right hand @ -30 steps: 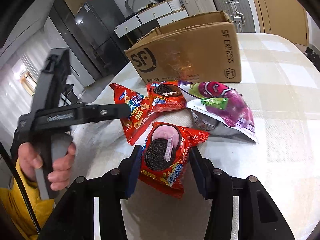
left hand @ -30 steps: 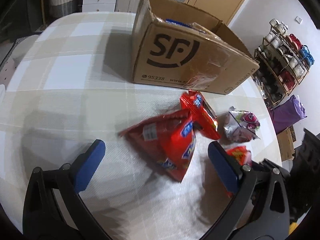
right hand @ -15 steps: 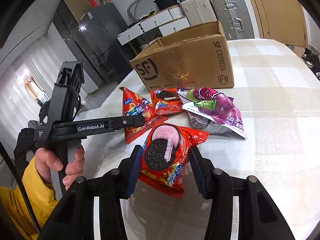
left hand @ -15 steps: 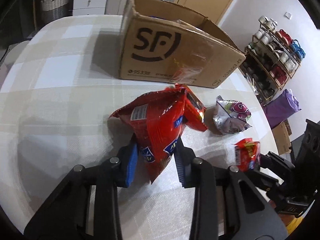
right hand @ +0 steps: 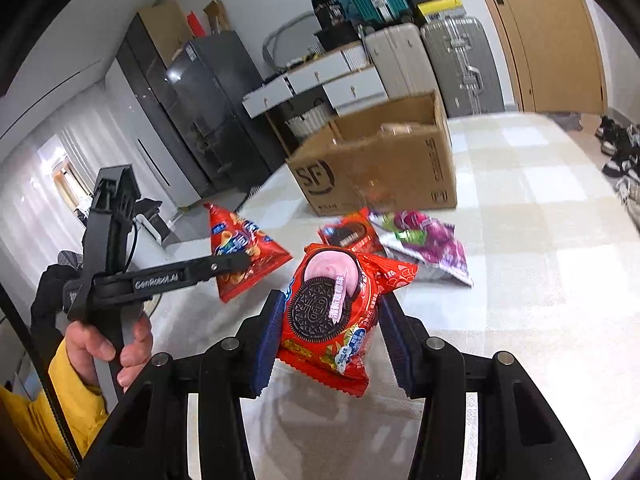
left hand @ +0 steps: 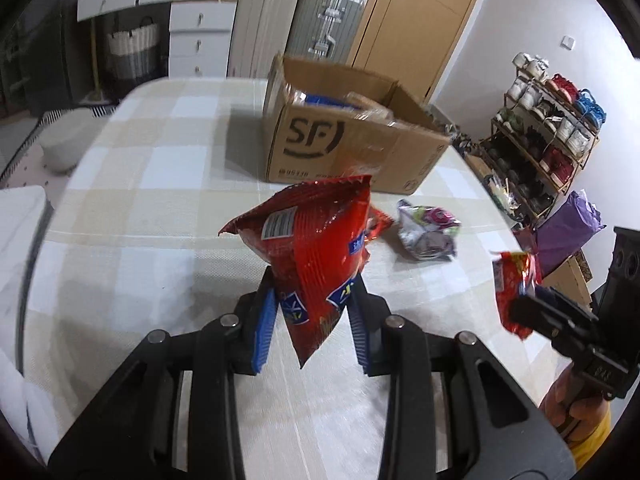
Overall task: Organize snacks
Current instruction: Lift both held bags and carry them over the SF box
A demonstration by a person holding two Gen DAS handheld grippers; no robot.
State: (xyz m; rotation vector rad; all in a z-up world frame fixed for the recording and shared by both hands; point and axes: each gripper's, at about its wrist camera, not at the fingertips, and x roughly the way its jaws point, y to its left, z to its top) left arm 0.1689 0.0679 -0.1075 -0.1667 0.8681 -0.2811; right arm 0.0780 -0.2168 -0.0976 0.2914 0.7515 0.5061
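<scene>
**Both grippers carry a snack pack above the checked tabletop**

While the tabletop (left hand: 152, 184) lies bare and wide to the left of the cardboard box (left hand: 344, 148), its rounded left edge drops off toward the floor, and the right edge curves away near the shoe rack (left hand: 548, 140). The box stands open-topped at the far side, its printed wall facing the grippers, with clear cloth between it and the near edge. Just before the box, a small red Oreo pack (right hand: 350, 236) and a purple-and-silver snack bag (right hand: 424, 240) lie touching each other on the cloth; both stand between the grippers and the box.

The left gripper (left hand: 312, 320) points steeply downward over the middle of the tabletop. Its jaws are drawn close, pinching the lower corner of a red triangular chip bag (left hand: 312, 248), which hangs clear of the cloth with its broad end toward the box. In the right wrist view a hand (right hand: 108, 344) in a yellow sleeve (right hand: 64, 400) grips this gripper's handle at the left side, off the table's edge.

The right gripper (right hand: 332, 332) tilts less steeply. Its jaws clamp the sides of a red Oreo pack with a pink swirl (right hand: 332, 312), held flat-faced toward the camera and above the cloth. In the left wrist view this pack (left hand: 516, 288) shows at the right, near the tabletop's right edge, well apart from the chip bag.
</scene>
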